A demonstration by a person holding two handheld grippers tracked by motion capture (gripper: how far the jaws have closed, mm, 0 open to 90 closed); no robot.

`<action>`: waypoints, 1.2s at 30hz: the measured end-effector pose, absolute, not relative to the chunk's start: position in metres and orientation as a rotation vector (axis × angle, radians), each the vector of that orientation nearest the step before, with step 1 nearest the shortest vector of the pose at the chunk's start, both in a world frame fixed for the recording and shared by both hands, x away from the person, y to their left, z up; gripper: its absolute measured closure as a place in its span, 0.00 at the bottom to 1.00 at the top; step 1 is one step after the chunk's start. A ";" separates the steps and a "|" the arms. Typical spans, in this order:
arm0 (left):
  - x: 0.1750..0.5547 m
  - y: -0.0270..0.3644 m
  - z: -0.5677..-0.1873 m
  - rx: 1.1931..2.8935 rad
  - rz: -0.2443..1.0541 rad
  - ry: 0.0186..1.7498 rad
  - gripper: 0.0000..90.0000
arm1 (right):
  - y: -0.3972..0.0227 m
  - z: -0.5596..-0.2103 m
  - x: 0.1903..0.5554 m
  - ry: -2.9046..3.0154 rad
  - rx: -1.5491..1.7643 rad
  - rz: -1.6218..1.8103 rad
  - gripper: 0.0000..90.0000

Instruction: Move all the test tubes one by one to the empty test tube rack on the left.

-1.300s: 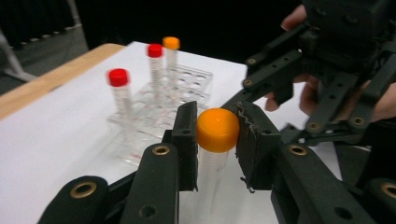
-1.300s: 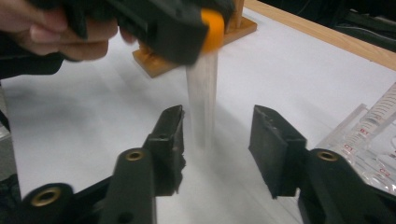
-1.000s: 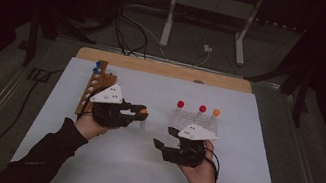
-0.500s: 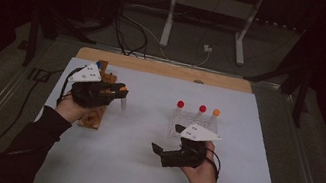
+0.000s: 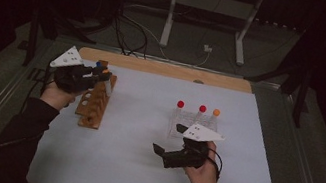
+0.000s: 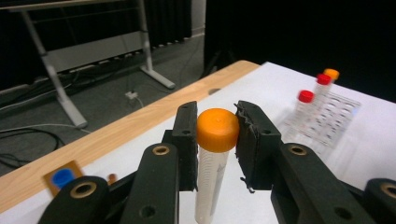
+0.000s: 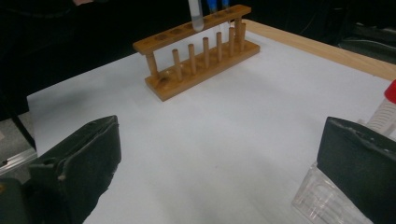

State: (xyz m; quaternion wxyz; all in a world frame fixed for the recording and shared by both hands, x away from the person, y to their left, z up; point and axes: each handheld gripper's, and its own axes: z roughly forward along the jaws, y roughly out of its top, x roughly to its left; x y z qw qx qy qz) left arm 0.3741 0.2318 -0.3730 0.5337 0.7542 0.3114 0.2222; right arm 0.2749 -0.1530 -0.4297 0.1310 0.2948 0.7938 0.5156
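A dim room surrounds a table (image 5: 137,168) covered in white, with a pale wooden strip along its far edge and metal stand legs and cables on the floor beyond. The thing in hand is a clear plastic tube with an orange cap (image 6: 217,129), held upright in the left gripper (image 5: 97,76), whose jaws are drawn narrow and press on either side of the cap. It hangs just above the far end of a wooden tube rack (image 5: 96,101), where its rounded tip (image 7: 197,18) hovers over the top rail near a blue-capped tube (image 6: 62,178) already seated there. The tube looks light, stiff and smooth, so it is likely to slip or swing if squeezed on its slick wall; the ridged cap, or the shoulder just under it, seems the safest place to take hold. Well to the right of the rack, a clear plastic holder (image 5: 194,123) carries two red-capped tubes (image 5: 180,104) and another orange-capped one (image 5: 216,112). The right gripper (image 5: 160,152) rests near that holder, its jaws spread wide with nothing between them, having just been opening.
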 end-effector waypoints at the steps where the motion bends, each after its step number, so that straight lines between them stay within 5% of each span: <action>1: 0.376 0.234 -0.373 1.794 0.532 0.751 0.80 | -0.153 -0.430 0.275 2.304 0.857 1.494 0.00; 20: 0.405 0.269 -0.385 1.757 0.648 0.907 0.80 | -0.153 -0.431 0.274 2.307 0.844 1.510 0.00; 36: 0.419 0.272 -0.420 1.769 0.617 0.999 0.80 | -0.155 -0.431 0.275 2.318 0.848 1.518 0.00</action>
